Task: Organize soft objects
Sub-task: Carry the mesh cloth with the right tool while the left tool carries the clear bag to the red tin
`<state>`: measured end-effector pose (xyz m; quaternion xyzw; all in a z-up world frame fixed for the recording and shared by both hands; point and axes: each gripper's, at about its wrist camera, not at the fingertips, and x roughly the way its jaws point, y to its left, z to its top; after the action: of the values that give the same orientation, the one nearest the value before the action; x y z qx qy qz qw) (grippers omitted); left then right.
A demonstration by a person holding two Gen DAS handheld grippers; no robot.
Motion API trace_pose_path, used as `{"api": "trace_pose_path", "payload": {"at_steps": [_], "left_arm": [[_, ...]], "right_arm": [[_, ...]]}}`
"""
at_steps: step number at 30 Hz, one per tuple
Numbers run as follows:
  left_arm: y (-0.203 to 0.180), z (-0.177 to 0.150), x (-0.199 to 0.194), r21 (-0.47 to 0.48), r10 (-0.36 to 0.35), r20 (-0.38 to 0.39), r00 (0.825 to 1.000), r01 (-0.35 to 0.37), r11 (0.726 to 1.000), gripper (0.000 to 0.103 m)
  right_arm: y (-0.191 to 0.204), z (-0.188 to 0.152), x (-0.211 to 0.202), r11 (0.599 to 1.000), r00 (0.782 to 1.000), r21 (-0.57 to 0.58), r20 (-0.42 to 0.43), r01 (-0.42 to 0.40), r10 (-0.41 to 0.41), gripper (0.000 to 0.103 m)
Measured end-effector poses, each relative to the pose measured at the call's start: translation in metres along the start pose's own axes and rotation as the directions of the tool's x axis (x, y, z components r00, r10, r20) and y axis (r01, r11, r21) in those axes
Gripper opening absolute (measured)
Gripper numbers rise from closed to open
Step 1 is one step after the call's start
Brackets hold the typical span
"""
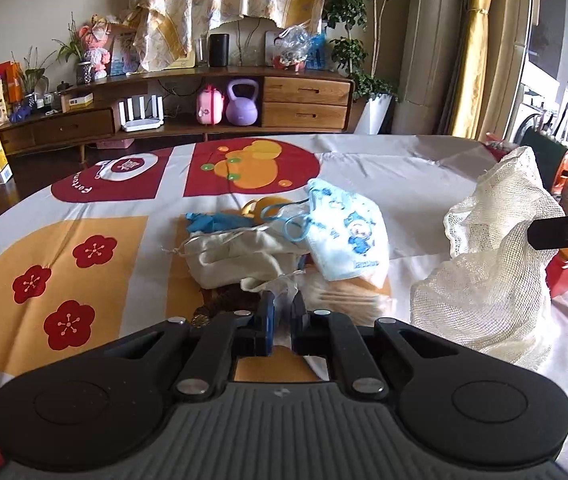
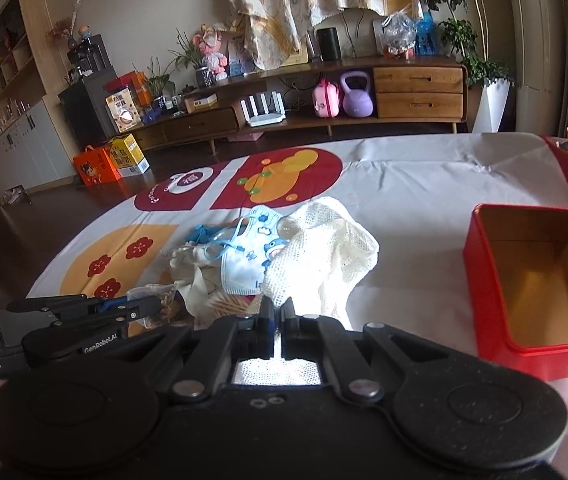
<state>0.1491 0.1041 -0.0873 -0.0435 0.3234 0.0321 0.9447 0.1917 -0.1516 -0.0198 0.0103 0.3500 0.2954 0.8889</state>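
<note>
The left tongs (image 1: 282, 312) are closed on a scrap of thin white fabric at the near edge of the pile, and the right tongs (image 2: 277, 314) are pinched tight on the cream mesh cloth (image 2: 323, 256), which rises in a loose peak from their tips. Both cloths seem to be coming up off the worktop (image 2: 403, 184), so the step in hand looks like lifting soft pieces clear of the heap. To do it well, raise each piece straight up until its trailing end hangs free, keep the two hands apart so the fabrics do not drape over one another, then carry the mesh cloth across to the open red tin (image 2: 539, 280), which stands empty just to the right of it. The hazard is the tangle: the printed face mask (image 1: 343, 228) lies on top of the cream drawstring pouch (image 1: 236, 256), its blue ear loops sprawl over the neighbours, and a blue glove (image 1: 212, 220) lies just behind. A loop or cord snagged by the rising cloth would drag the rest along. A packet of something brown sits under the pile's near side; what it is I cannot tell.
</note>
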Motion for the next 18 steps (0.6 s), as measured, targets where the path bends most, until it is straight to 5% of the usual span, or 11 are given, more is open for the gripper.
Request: {"api": "trace_pose_path", "payload": {"at_steps": [18], "left_arm": [[-0.070,0.058,-0.046,0.055,-0.185,0.020,0.983,0.183,0.982,0.008]], "right_arm": [[-0.060,0.040,-0.078,0.996,0.991,0.020,0.098,0.086,-0.088,0.002]]}}
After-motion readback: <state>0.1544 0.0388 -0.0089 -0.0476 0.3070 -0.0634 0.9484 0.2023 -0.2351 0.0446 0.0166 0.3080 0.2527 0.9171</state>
